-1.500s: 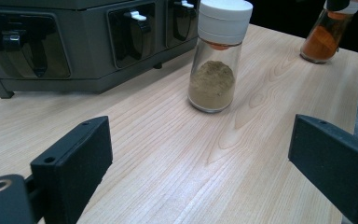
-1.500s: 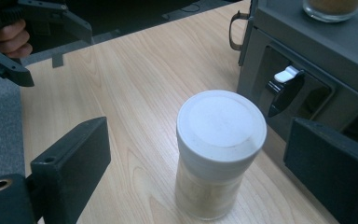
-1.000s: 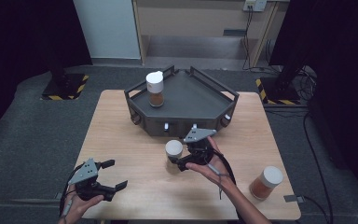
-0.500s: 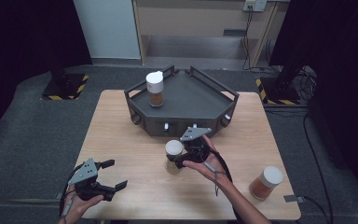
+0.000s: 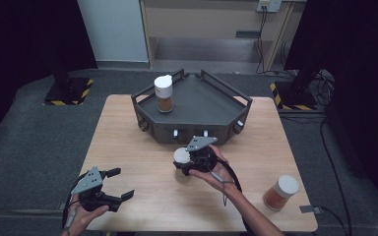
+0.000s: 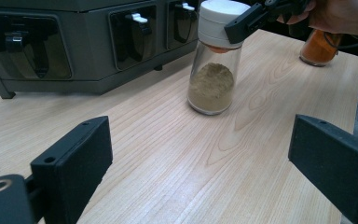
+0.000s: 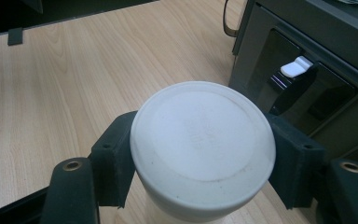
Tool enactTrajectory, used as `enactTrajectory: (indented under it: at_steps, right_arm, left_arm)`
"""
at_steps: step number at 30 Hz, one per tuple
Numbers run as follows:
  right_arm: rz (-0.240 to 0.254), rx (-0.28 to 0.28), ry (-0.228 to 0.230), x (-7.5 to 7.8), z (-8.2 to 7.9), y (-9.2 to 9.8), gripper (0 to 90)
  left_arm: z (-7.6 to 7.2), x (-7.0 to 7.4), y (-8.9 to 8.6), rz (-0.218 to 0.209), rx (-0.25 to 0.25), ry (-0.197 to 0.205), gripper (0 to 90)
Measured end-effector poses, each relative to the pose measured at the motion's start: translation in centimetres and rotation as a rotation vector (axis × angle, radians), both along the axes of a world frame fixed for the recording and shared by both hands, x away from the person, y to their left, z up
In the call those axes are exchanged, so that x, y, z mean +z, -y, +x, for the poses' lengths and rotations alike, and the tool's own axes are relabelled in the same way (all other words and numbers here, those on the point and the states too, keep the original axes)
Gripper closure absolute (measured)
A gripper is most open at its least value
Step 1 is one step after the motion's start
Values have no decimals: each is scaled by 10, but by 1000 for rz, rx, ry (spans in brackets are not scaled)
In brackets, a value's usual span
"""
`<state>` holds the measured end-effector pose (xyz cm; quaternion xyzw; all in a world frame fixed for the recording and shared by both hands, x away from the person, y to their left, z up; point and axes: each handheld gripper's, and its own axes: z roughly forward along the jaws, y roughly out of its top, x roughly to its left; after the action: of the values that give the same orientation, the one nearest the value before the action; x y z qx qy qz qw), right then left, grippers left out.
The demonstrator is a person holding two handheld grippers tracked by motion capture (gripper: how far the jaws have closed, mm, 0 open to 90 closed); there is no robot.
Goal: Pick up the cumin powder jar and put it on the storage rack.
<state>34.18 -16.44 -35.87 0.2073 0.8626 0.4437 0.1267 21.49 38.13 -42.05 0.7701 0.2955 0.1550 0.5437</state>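
Note:
A glass spice jar (image 5: pixel 181 158) with a white cap (image 7: pixel 202 140) and beige powder (image 6: pixel 211 86) stands on the wooden table (image 5: pixel 142 147) in front of the dark tray. My right gripper (image 5: pixel 189 162) has just closed its jaws on the jar's cap; the pads (image 7: pixel 116 156) press its sides. My left gripper (image 5: pixel 118 184) rests open near the table's front left edge, its fingers (image 6: pixel 72 161) spread with nothing between them. A second white-capped jar (image 5: pixel 164 93) stands on the dark tray (image 5: pixel 211 103).
A third jar with orange powder (image 5: pixel 280 192) stands at the table's front right. The tray's front wall carries white latches (image 7: pixel 294 67). A cable (image 5: pixel 224 184) trails from my right gripper along the forearm.
My right gripper's jaws came together on the jar's cap. The left gripper kept still.

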Motion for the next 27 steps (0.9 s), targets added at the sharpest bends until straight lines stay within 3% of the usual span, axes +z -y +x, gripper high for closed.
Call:
enactTrajectory:
  at_steps: [9,19,27]
  right_arm:
    - [-2,5,-14,7,2,2,341]
    - [-18,55,-9,38,5,6,341]
    - [-29,62,-18,62,7,10,341]
  left_arm:
    - [0,-1,-2,-22,7,-6,50]
    - [0,-2,-3,-33,15,-10,37]
    - [0,-2,-3,-32,14,-10,37]
